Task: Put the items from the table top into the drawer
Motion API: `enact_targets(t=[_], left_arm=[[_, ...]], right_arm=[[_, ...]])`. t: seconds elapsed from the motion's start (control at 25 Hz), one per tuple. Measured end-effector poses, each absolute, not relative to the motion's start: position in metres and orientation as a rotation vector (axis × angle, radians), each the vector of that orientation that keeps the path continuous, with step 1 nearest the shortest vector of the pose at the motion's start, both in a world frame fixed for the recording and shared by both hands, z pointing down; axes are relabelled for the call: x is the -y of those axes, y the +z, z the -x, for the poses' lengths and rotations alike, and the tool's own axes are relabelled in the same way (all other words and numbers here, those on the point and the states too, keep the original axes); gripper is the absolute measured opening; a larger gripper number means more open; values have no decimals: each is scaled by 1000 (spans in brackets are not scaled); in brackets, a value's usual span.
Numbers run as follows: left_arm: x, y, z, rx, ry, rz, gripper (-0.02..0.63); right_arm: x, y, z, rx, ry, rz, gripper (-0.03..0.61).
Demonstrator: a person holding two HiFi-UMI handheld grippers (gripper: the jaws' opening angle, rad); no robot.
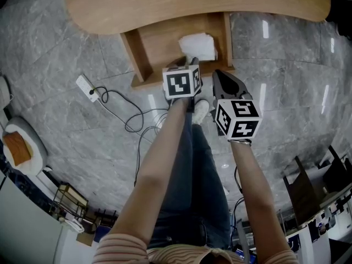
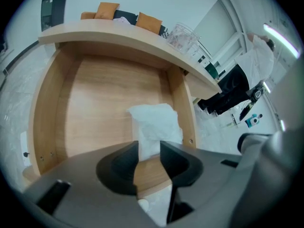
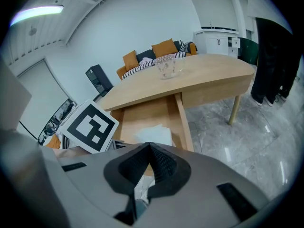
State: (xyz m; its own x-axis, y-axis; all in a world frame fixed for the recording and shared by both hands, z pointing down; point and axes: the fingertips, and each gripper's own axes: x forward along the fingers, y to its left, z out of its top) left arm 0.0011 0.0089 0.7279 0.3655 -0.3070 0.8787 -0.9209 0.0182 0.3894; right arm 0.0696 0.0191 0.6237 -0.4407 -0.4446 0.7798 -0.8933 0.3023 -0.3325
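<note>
The wooden drawer [image 1: 137, 59] stands pulled out from under the table top [image 1: 192, 4]. A white crumpled packet [image 1: 198, 45] lies in its right near corner. My left gripper [image 1: 191, 61] hangs just over the packet's near end. In the left gripper view the packet [image 2: 154, 122] rests on the drawer floor [image 2: 99, 103], its near end reaching between the parted jaws of the left gripper [image 2: 148, 148], which is open. My right gripper [image 1: 218, 73] hovers beside it at the drawer's front right. In its own view the right gripper [image 3: 151, 145] is shut with nothing in it.
A glass bowl [image 3: 167, 68] stands on the table top [image 3: 190, 80]. On the floor lie a white power strip [image 1: 87, 87] and cables [image 1: 135, 120]. A dark chair [image 1: 308, 186] stands at the right. My shoe [image 1: 200, 111] is under the grippers.
</note>
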Motion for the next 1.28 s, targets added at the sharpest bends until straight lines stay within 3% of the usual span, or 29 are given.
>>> enact_targets(t=[0.4, 0.84, 1.28], left_arm=[[-8, 657, 20, 1305, 641, -1701, 117], [-5, 549, 26, 1349, 460, -1874, 27], [-6, 439, 17, 1350, 330, -2012, 14]], right_arm=[[-13, 571, -75, 2122, 1010, -1249, 0], [-11, 478, -69, 2305, 953, -1303, 0], [-17, 385, -85, 2418, 897, -1408, 0]])
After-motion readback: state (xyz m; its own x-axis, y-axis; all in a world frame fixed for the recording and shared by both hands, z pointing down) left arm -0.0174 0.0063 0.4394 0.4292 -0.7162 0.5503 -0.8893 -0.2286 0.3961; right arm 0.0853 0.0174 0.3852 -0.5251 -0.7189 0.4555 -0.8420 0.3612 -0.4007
